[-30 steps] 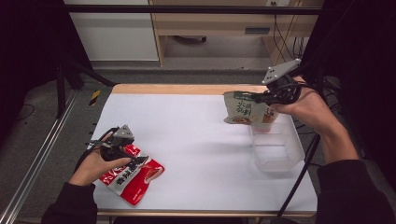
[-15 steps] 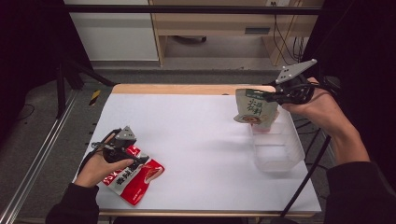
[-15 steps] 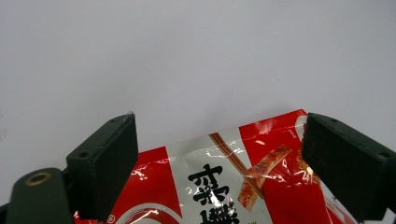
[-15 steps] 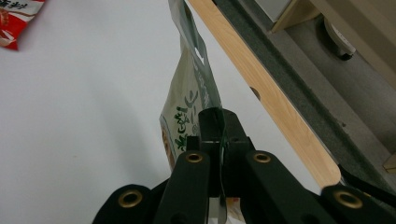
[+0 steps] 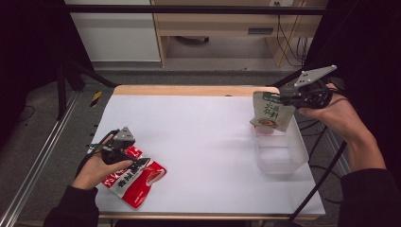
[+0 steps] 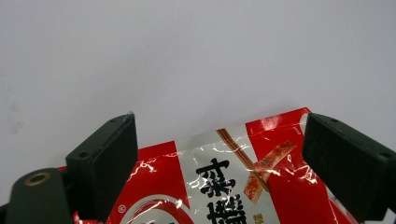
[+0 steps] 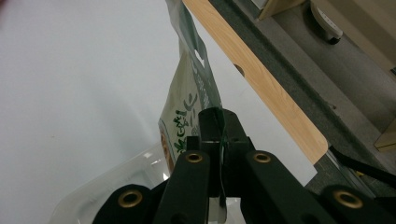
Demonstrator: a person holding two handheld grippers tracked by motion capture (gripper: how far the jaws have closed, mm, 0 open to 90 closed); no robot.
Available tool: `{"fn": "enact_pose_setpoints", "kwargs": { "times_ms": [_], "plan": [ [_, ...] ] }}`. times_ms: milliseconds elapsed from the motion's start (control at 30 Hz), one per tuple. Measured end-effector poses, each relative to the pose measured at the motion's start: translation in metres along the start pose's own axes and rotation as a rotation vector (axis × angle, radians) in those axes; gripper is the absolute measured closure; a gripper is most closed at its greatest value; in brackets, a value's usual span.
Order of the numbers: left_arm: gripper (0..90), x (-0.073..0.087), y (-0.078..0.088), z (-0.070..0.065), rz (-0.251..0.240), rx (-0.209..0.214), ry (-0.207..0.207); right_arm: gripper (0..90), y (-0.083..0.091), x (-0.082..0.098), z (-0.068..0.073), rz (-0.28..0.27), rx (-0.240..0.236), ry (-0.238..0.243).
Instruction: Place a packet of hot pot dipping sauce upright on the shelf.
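Jaws of the right gripper [image 5: 283, 98] clamped together on the top edge of a green snack packet [image 5: 271, 112]; the pinch is plain in the right gripper view, packet film [image 7: 189, 109] running up and away from the pads. Packet hangs long axis near vertical, lower end just over the far rim of the clear plastic bin [image 5: 280, 152], which lies at about 6 o'clock from the jaws, toward the person. Judgement: next move is a short lowering into the bin; nothing stands between.

Left gripper [image 5: 140, 163], at 8 o'clock on the white table [image 5: 203, 142], has jaws apart, straddling a red snack packet [image 6: 243, 177] lying flat, pads not pressing. Red packet well apart from the bin; left hand nearer it.
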State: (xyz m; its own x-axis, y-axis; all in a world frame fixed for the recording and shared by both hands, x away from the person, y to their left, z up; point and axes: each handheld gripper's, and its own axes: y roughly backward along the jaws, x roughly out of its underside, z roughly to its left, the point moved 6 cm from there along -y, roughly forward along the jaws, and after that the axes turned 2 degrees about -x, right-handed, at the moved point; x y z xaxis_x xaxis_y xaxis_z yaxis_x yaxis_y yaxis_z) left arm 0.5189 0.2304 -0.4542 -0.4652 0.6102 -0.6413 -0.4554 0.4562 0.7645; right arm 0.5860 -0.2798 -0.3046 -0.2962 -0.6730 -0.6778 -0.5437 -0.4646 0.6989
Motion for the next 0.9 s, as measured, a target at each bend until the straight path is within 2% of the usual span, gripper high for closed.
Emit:
{"fn": "enact_pose_setpoints", "kwargs": {
  "times_ms": [333, 900],
  "plan": [
    [11.0, 0.003, -0.001, 0.001, 0.014, -0.001, 0.002, 90.0, -0.007, 0.014, -0.009, -0.004, -0.023, -0.014],
    [11.0, 0.004, -0.001, 0.003, 0.016, -0.001, 0.011, 90.0, -0.014, 0.031, -0.006, 0.027, -0.076, -0.013]
  ]
}}
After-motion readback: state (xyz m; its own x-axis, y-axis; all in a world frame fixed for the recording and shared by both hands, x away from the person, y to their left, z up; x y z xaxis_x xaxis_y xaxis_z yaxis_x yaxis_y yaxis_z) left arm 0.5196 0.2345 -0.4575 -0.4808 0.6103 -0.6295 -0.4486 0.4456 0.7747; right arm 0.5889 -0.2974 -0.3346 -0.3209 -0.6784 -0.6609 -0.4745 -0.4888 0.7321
